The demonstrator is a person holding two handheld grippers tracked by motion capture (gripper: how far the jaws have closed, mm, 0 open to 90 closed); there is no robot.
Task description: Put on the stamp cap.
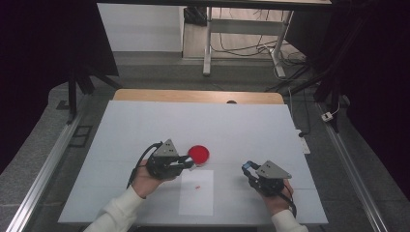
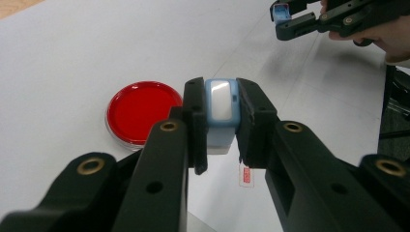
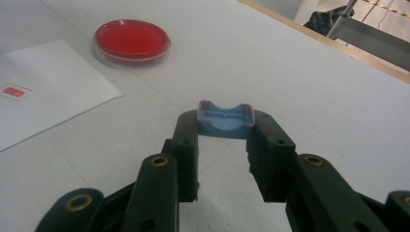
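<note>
My left gripper [image 1: 189,162] is shut on a small pale blue block with a white face [image 2: 221,108], held just above the table beside a red round dish [image 1: 198,153]. In the left gripper view the red dish [image 2: 140,111] lies just left of the jaws. My right gripper [image 1: 248,168] is shut on a blue cap-like piece [image 3: 225,122], hollow side up, with pinkish edges. It hovers over the right part of the white table [image 1: 145,125], well apart from the left gripper. The right gripper [image 2: 292,20] also appears far off in the left gripper view.
A white paper sheet [image 1: 197,193] with a small red label [image 1: 197,186] lies near the front edge, between the two hands. The red label [image 2: 245,176] sits just below the left jaws. A wooden strip [image 1: 198,95] borders the far edge; cables and table legs lie on the floor beyond.
</note>
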